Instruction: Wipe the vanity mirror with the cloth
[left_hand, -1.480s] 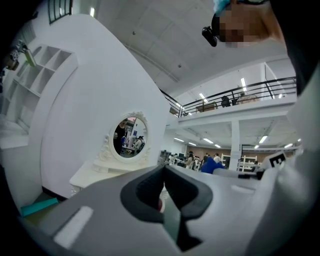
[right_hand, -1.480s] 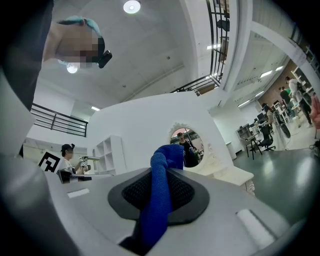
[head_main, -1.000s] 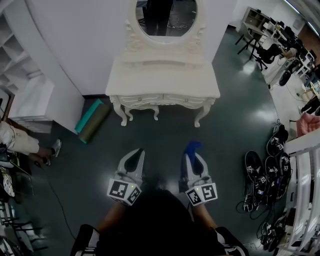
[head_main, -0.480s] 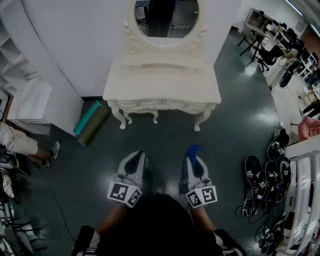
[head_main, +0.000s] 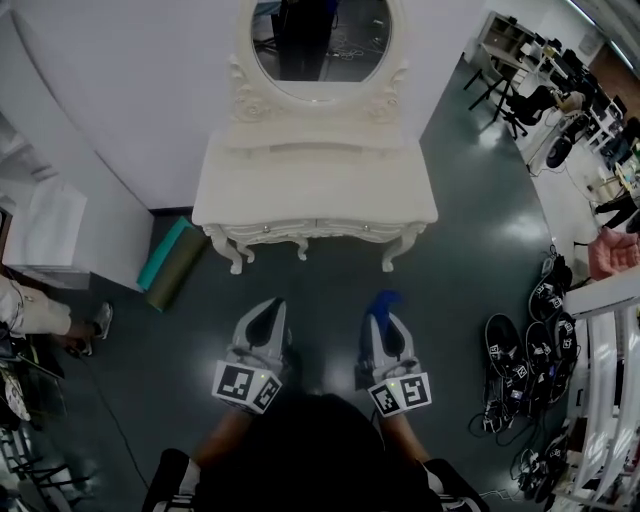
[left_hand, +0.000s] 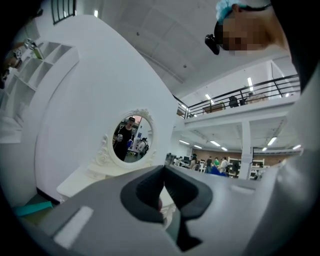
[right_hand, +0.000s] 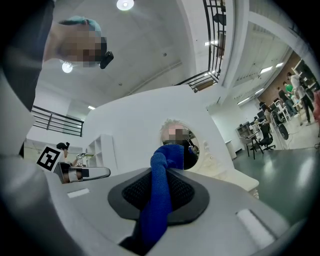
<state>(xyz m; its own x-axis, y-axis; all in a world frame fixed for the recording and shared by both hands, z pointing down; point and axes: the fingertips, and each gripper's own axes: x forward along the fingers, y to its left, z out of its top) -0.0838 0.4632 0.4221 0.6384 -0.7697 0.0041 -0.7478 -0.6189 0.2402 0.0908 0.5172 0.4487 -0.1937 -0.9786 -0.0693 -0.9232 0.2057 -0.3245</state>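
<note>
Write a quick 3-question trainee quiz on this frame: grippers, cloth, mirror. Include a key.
1. Multiple choice: what clamps the blue cloth?
A) the left gripper
B) the right gripper
C) neither gripper
2. True or false: the blue cloth is touching the vanity mirror.
3. Fill in: in the left gripper view, the left gripper's jaws are ____, with nothing between them.

Key: 1 B; 2 false, because both grippers are out over the floor in front of the vanity, well apart from the mirror; 3 shut.
</note>
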